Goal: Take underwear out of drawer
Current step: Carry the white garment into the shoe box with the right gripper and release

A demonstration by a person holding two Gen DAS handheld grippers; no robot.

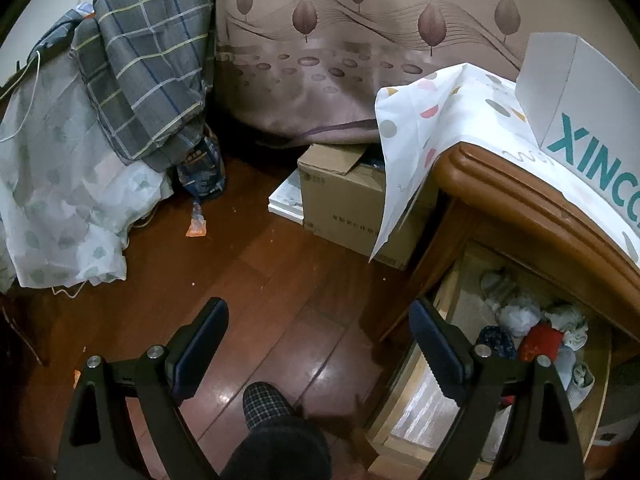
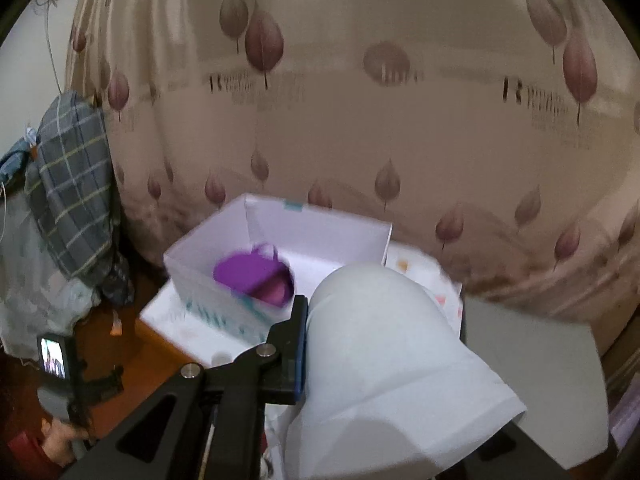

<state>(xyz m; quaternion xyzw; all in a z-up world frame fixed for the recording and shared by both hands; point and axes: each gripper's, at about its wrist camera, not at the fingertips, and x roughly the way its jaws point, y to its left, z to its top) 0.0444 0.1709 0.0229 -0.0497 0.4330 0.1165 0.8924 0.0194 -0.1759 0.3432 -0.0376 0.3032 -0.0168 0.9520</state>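
In the right wrist view my right gripper (image 2: 310, 316) is shut on a pale white piece of underwear (image 2: 380, 360). The cloth drapes over and hides the right finger. It hangs high above the wooden nightstand (image 2: 160, 344), in front of a white box (image 2: 224, 304) that holds a purple item (image 2: 248, 274). The left wrist view shows my left gripper (image 1: 320, 340) wide open over the floor, nothing between its fingers. Its right finger (image 1: 436, 348) is beside the open drawer (image 1: 446, 288), where a red piece (image 1: 540, 340), a whitish bundle (image 1: 516, 316) and other clothes lie.
A cardboard box (image 1: 340, 200) stands on the wooden floor (image 1: 240, 280) left of the nightstand, with a leaf-pattern curtain (image 1: 360, 60) behind it. Bedding and a plaid cloth (image 1: 148, 72) pile up at the left. A person's checked slipper (image 1: 268, 400) is below the left gripper.
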